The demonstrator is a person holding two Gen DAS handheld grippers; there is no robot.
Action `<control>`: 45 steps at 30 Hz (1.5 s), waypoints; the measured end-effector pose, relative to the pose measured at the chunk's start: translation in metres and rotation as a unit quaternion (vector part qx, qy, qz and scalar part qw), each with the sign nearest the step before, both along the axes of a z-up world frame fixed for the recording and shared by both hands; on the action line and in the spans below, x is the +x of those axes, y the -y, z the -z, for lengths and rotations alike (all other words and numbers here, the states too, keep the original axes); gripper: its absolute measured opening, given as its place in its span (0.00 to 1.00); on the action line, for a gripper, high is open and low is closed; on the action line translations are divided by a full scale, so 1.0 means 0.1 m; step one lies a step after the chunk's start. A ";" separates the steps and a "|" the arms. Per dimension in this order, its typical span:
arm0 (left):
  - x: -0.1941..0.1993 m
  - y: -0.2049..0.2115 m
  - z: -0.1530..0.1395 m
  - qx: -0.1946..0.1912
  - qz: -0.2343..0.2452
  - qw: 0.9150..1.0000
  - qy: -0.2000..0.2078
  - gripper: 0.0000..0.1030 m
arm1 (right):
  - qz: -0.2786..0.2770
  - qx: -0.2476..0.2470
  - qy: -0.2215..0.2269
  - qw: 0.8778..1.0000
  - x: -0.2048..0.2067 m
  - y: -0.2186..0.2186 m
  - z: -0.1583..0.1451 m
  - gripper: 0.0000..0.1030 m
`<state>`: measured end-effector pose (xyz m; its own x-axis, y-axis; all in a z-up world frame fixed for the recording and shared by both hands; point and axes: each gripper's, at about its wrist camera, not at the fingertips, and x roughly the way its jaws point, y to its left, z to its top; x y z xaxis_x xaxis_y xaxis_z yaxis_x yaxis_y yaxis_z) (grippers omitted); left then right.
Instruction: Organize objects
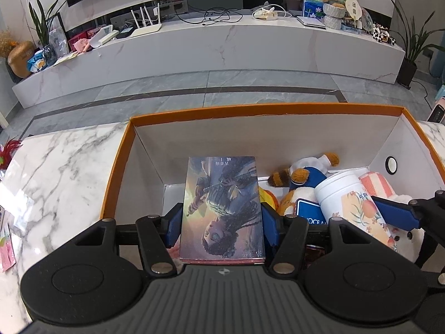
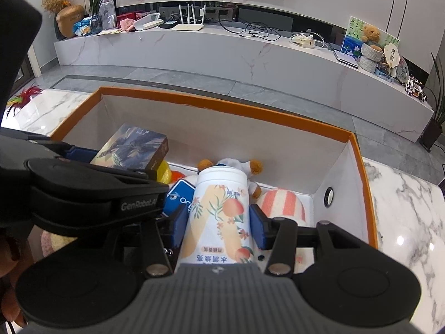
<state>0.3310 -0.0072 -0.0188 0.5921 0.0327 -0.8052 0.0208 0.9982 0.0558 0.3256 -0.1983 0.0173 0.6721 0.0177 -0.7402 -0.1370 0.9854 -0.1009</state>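
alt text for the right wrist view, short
The right gripper holds a white canister printed with peaches over an orange-rimmed box that contains plush toys. At left, the left gripper holds a book over the same box.

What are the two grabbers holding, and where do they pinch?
The left gripper pinches the book by its long side edges. The right gripper has the peach-print canister between its fingers, at mid-body.
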 end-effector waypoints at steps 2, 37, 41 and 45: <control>0.00 0.01 0.00 0.003 0.001 1.000 0.000 0.65 | -0.003 0.004 0.001 1.000 -0.01 0.01 0.00 0.53; -0.60 -0.03 -0.41 -0.024 -0.005 0.999 0.037 0.65 | 0.043 0.016 0.030 0.998 -0.65 0.12 -0.33 0.77; -0.73 -0.05 -0.46 -0.026 -0.005 0.999 0.042 0.65 | 0.048 0.021 0.034 0.998 -0.75 0.12 -0.37 0.78; -0.86 -0.06 -0.50 -0.014 -0.003 0.999 0.046 0.65 | 0.054 0.027 0.038 0.997 -0.89 0.11 -0.40 0.78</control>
